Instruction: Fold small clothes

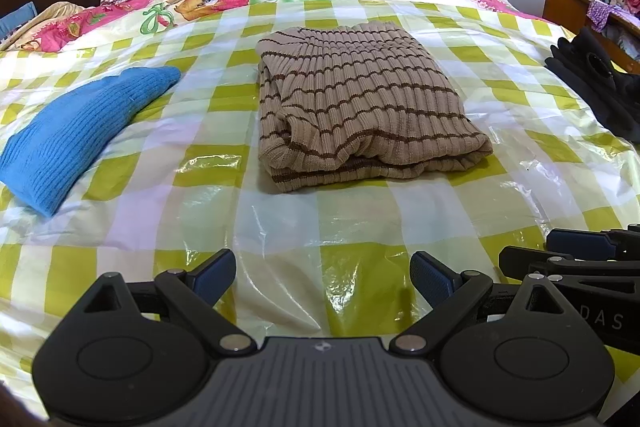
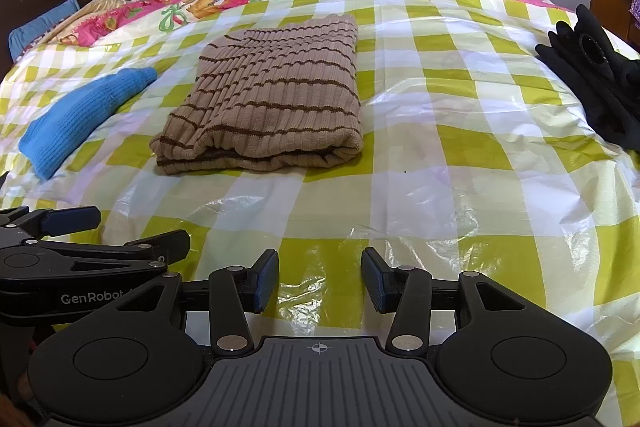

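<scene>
L gripper wide open, R gripper half-open, both empty

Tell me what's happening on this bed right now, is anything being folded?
Nothing is being handled. The left gripper and right gripper hang side by side, jaws open and empty, over the checked plastic sheet. Ahead of them the striped tan sweater lies already folded. A blue knit garment lies to its left and a pile of black clothing sits at the right edge of the bed.
</scene>
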The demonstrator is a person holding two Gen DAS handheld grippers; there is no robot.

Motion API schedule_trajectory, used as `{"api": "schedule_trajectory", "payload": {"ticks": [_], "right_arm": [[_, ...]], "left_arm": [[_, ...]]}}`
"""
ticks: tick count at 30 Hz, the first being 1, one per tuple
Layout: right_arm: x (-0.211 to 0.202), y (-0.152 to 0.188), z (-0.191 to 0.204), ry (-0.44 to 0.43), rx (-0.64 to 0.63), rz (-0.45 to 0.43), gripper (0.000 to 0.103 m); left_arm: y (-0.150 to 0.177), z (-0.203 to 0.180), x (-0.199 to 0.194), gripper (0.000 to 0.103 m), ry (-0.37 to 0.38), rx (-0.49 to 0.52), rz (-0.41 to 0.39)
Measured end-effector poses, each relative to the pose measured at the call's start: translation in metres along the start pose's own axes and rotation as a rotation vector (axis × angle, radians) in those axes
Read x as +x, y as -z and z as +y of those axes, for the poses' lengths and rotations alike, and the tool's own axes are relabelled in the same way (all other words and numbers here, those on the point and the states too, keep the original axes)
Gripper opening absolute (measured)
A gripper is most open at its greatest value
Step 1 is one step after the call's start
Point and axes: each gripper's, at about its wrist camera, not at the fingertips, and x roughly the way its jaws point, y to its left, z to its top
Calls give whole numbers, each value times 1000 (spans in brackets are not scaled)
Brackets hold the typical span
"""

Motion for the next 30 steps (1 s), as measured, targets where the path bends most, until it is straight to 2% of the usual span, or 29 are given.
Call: {"api": "schedule_trajectory", "payload": {"ticks": [30], "right_arm": [[-7,-2,9,53,-9,2,45]], "left_arm": [[1,1,0,103,10,-2,9]]}}
